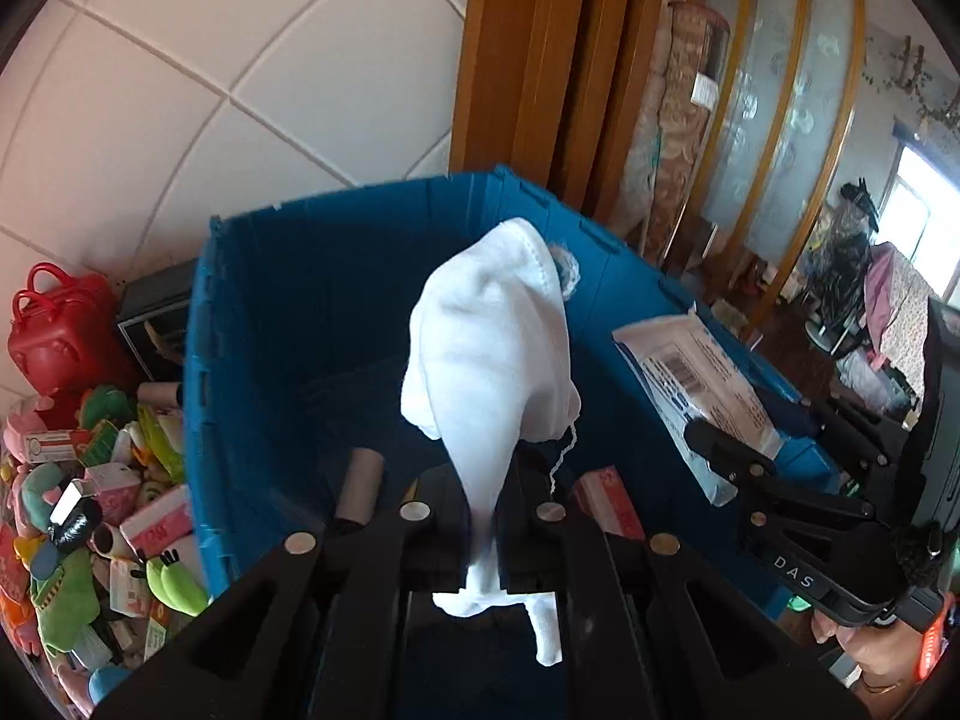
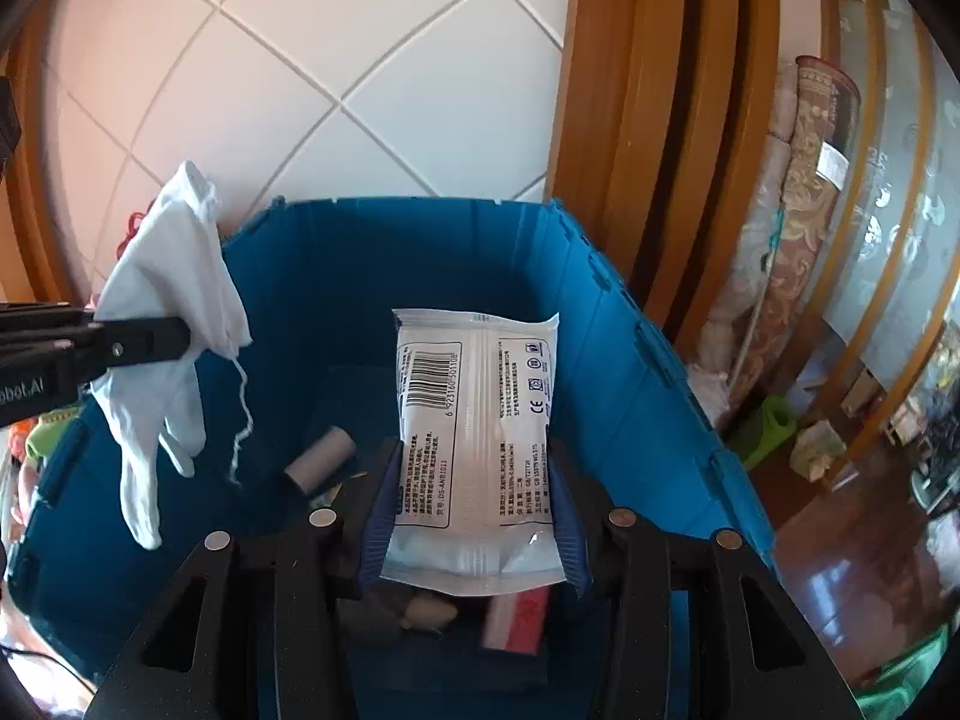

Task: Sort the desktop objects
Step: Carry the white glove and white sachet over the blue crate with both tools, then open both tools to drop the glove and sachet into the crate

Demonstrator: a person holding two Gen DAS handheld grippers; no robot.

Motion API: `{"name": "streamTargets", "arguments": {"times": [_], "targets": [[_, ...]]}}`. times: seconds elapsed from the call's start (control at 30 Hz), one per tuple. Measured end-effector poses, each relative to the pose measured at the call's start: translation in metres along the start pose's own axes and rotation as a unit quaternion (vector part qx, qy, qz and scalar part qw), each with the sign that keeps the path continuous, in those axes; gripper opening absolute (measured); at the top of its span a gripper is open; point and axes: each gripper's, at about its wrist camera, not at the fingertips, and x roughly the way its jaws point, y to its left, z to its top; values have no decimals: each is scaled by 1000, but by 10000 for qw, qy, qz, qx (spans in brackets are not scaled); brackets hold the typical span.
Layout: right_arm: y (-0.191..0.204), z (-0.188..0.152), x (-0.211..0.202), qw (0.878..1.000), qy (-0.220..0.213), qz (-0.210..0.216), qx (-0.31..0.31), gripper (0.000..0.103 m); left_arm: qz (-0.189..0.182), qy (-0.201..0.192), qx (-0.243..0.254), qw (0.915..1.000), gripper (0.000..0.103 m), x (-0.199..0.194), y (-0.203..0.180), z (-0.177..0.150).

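My left gripper [image 1: 483,531] is shut on a white cloth glove [image 1: 489,354] and holds it up over the open blue crate [image 1: 240,324]. The glove [image 2: 171,294] and the left gripper [image 2: 180,333] also show in the right wrist view at the left rim of the crate [image 2: 630,324]. My right gripper [image 2: 474,480] is shut on a white plastic packet with a barcode [image 2: 474,408], held above the crate's inside. The packet [image 1: 690,384] and right gripper [image 1: 714,450] show at the right in the left wrist view.
In the crate lie a grey cardboard tube [image 2: 321,456] and a pink-and-white box [image 2: 519,618]. Left of the crate is a pile of plush toys and small boxes [image 1: 90,510] and a red toy case [image 1: 57,336]. Tiled wall behind; wooden door frame at right.
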Motion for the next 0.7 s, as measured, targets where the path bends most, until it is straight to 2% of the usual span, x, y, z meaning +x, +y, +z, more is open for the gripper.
{"name": "streamTargets", "arguments": {"times": [0.13, 0.27, 0.33, 0.43, 0.57, 0.67, 0.7], "targets": [[-19, 5, 27, 9990, 315, -158, -277, 45, 230, 626, 78, 9977, 6, 46, -21, 0], [-27, 0, 47, 9954, 623, -399, -602, 45, 271, 1089, 97, 9936, 6, 74, -33, -5], [-31, -3, 56, 9931, 862, -358, -711, 45, 300, 1314, 186, 9907, 6, 84, -38, -8], [-31, -5, 64, 9880, 1168, -385, -938, 45, 367, 1571, 216, 9867, 6, 89, -38, -13], [-34, -10, 75, 9818, 1543, -317, -1059, 45, 508, 1602, 218, 9855, 6, 86, -36, -16], [-34, -12, 80, 9785, 1689, -349, -1126, 45, 502, 1681, 116, 9844, 14, 83, -36, -18], [-34, -13, 80, 9779, 1719, -366, -1131, 47, 517, 1695, 101, 9841, 24, 81, -37, -18]]}}
